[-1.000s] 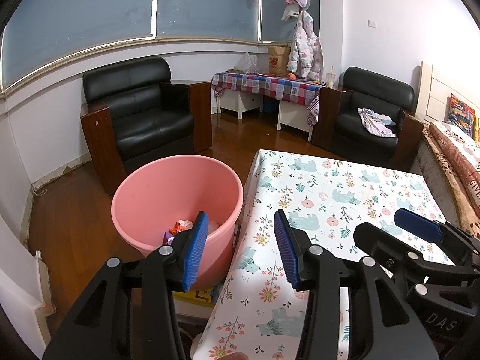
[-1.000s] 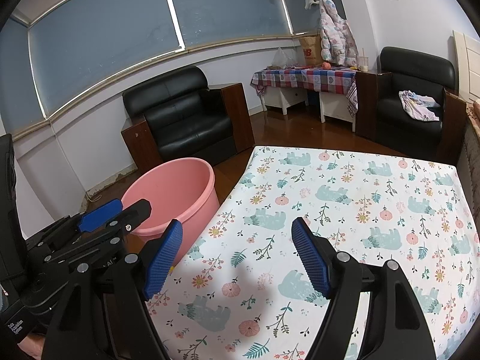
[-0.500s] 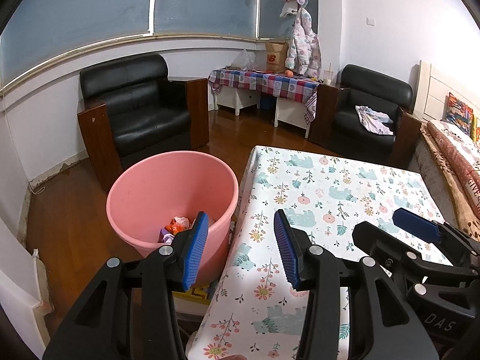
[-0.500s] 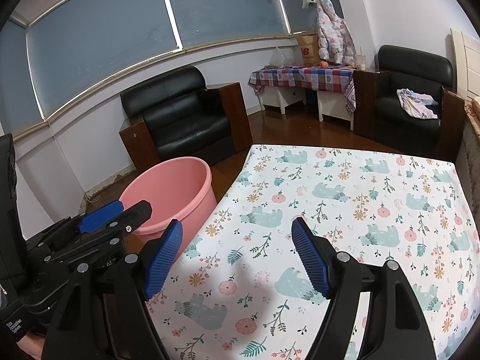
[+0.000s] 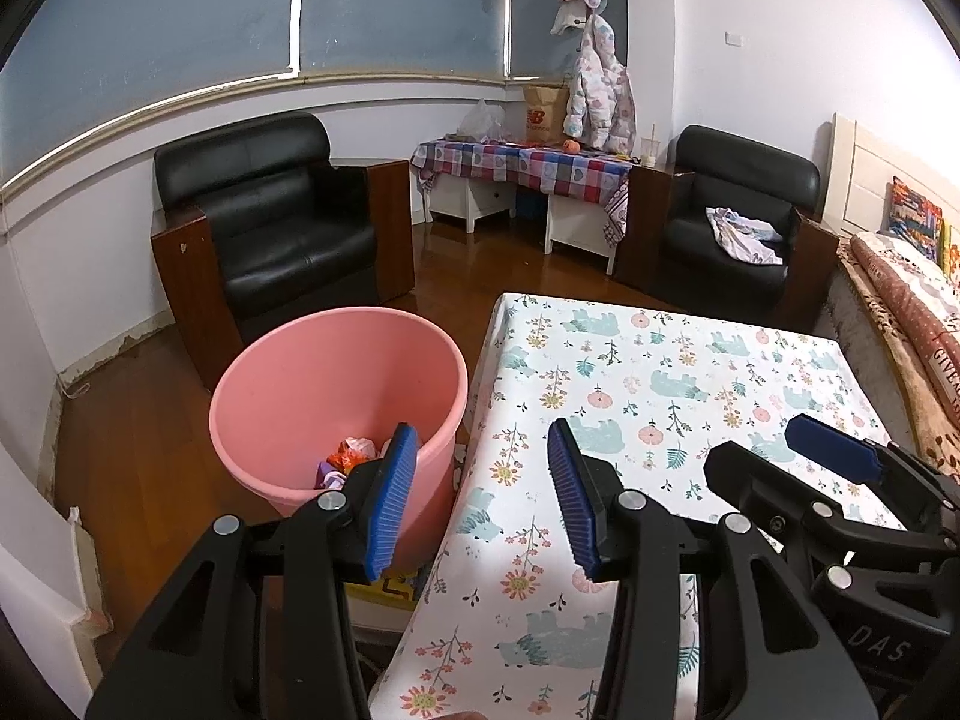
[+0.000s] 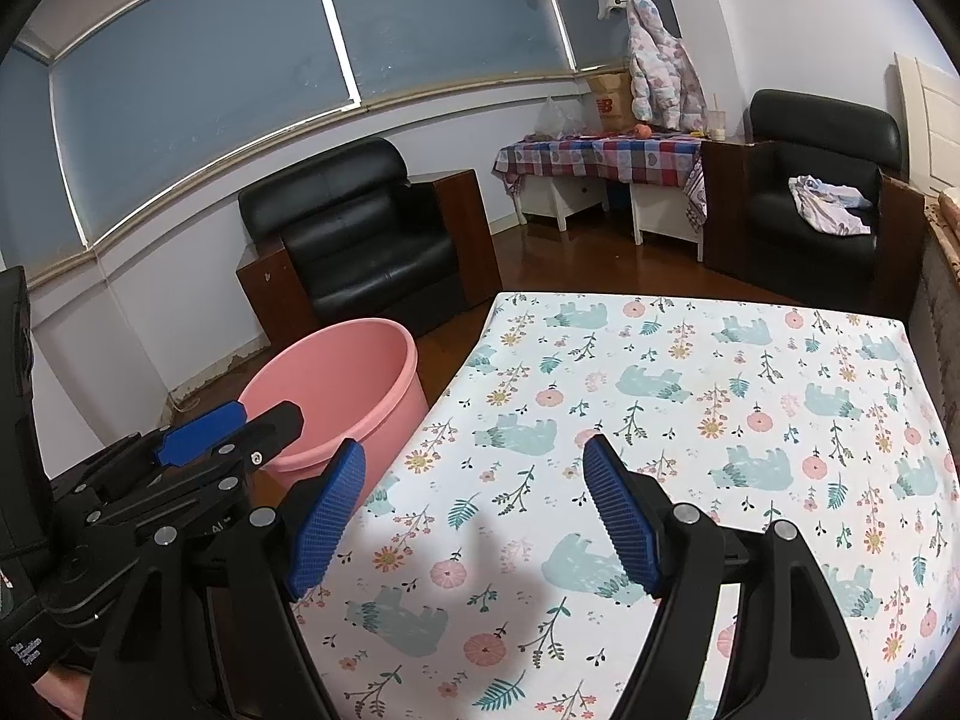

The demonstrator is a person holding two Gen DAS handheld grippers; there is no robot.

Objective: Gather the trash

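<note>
Since the earlier frame, more of the pink bucket's inside has come into sight in the left wrist view. There the left gripper (image 5: 480,498) stands wide open and empty at lower centre; crumpled trash (image 5: 351,459) lies inside the pink bucket (image 5: 288,372), centre left, beside the patterned table (image 5: 672,384). In the right wrist view, the right gripper (image 6: 474,516) gapes empty over the table at lower centre.

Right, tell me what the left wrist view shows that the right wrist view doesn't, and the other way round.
Only the left wrist view looks down into the pink bucket and shows the crumpled trash at its bottom, plus the patterned bedding at the right edge. Only the right wrist view shows the tablecloth across its full width; there the bucket's bottom is hidden. Both show the two black armchairs, the checked side table, and both grippers, left gripper and right gripper, with fingers apart and nothing between them.
</note>
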